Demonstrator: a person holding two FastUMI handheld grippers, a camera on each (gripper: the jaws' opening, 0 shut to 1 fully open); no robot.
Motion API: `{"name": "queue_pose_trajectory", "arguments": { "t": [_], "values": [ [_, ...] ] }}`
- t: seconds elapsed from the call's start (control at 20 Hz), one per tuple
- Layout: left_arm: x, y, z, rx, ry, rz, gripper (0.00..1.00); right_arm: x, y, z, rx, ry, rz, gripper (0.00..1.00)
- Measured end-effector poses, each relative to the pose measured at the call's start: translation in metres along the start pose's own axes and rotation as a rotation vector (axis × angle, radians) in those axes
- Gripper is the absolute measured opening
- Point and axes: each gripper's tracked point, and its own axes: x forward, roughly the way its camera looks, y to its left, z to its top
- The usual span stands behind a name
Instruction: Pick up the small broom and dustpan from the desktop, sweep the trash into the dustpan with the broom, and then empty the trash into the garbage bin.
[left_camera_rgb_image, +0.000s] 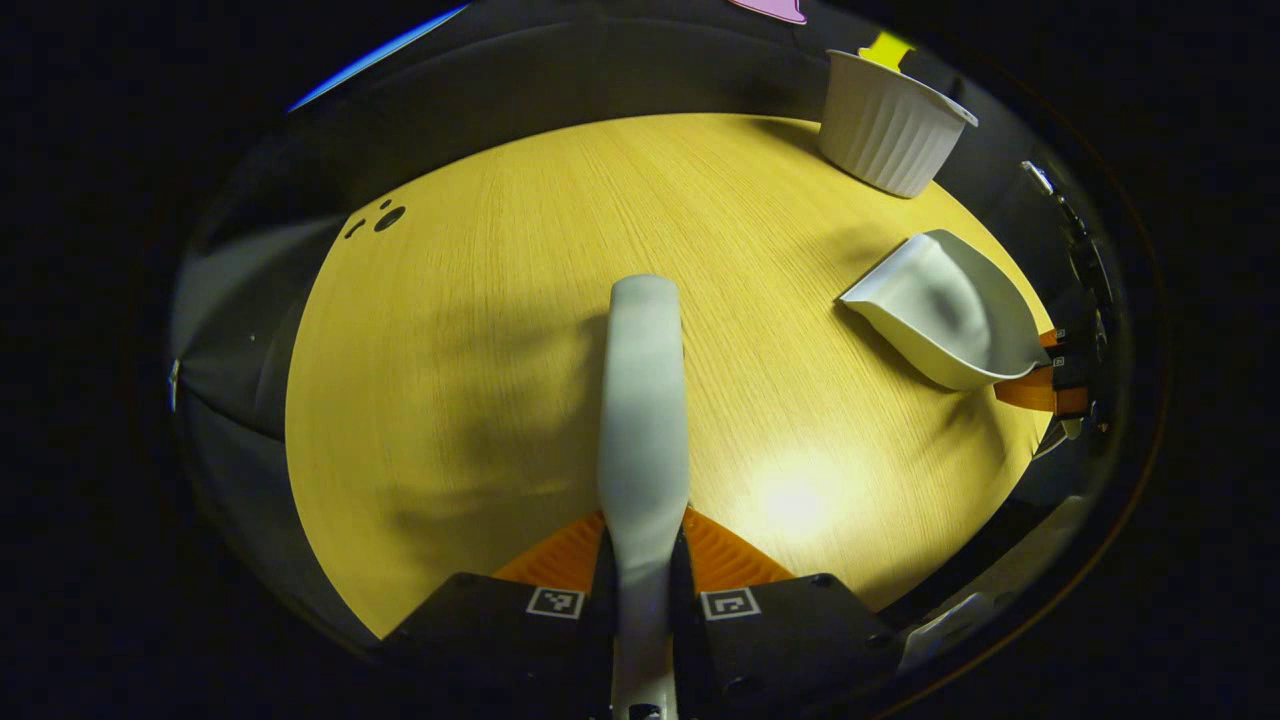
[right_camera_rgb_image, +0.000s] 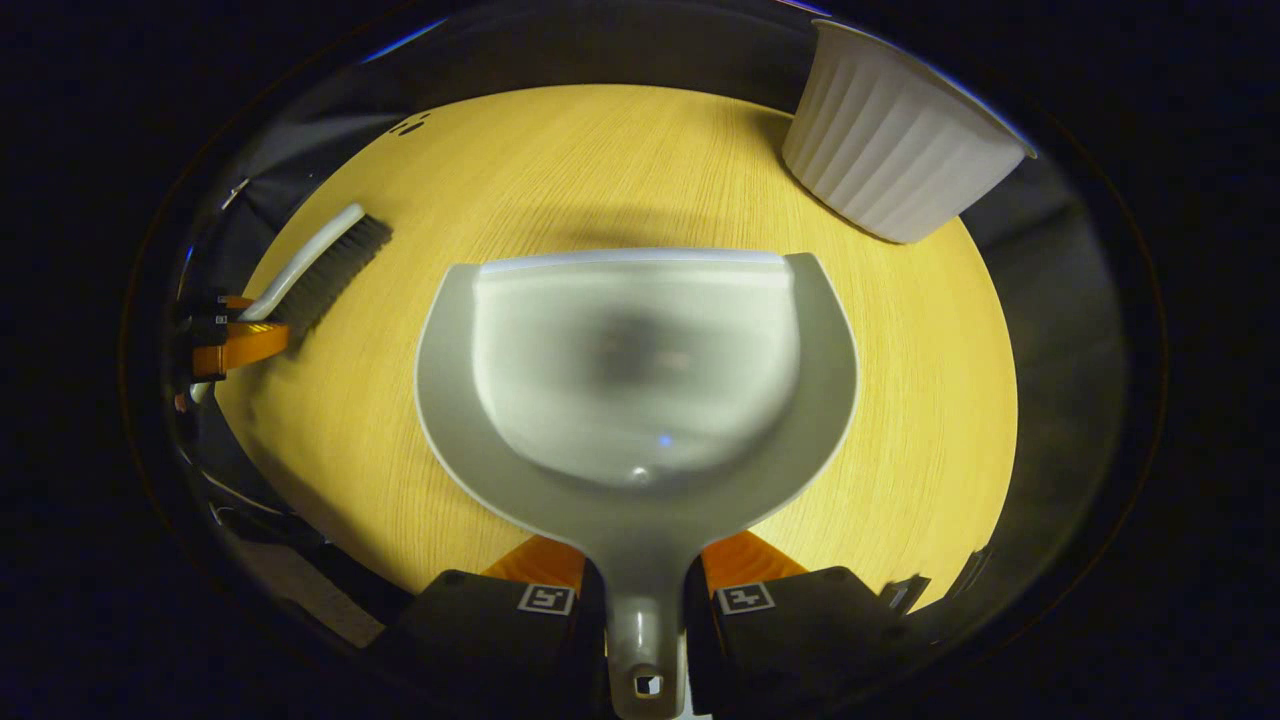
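Observation:
In the left gripper view my left gripper is shut on the small broom, whose pale back runs forward over the wooden desktop. The right gripper view has that broom at the far left, dark bristles toward the table, with the left gripper on its handle. My right gripper is shut on the handle of the grey dustpan, which is held level with its lip pointing away. The dustpan also appears at the right, tilted, with the right gripper behind it. The pan looks empty.
A white ribbed garbage bin stands at the far right corner of the desktop, just beyond the dustpan's lip and to its right. A few small dark spots lie near the far left edge. The round tabletop drops off on all sides.

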Motion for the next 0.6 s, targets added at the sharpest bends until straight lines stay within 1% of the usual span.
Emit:
{"name": "queue_pose_trajectory", "arguments": {
  "t": [0.1, 0.2, 0.25, 0.3, 0.35, 0.4, 0.45, 0.5, 0.55, 0.6],
  "values": [
    [-0.001, 0.0, 0.0, 0.005, 0.001, 0.001, 0.3, 0.001, 0.0, -0.001, 0.003, 0.01, 0.008, 0.37],
    [-0.002, 0.003, 0.001, 0.014, 0.004, 0.012, 0.29, 0.001, 0.001, -0.003, 0.016, 0.012, 0.021, 0.37],
    [-0.001, 0.005, 0.004, 0.021, -0.004, 0.022, 0.3, 0.002, 0.0, -0.004, 0.018, 0.017, 0.023, 0.41],
    [-0.001, 0.005, 0.006, 0.028, -0.008, 0.033, 0.29, 0.002, -0.001, -0.003, 0.015, 0.013, 0.022, 0.41],
    [0.001, 0.005, 0.005, 0.036, -0.008, 0.039, 0.28, 0.001, -0.001, -0.003, 0.011, 0.012, 0.019, 0.38],
    [0.0, 0.004, 0.004, 0.042, -0.005, 0.042, 0.31, -0.001, -0.001, -0.005, 0.012, 0.013, 0.021, 0.39],
    [0.0, 0.004, 0.004, 0.043, -0.005, 0.045, 0.34, 0.0, 0.001, -0.007, 0.017, 0.012, 0.027, 0.42],
    [0.0, 0.004, 0.003, 0.043, -0.004, 0.045, 0.34, -0.004, 0.002, -0.005, 0.026, 0.007, 0.032, 0.42],
    [0.0, 0.004, 0.003, 0.039, -0.004, 0.046, 0.31, -0.008, 0.001, -0.005, 0.035, 0.007, 0.037, 0.4],
    [-0.002, 0.005, 0.003, 0.037, -0.006, 0.048, 0.31, -0.011, 0.002, -0.005, 0.044, 0.001, 0.042, 0.42]
  ]
}}
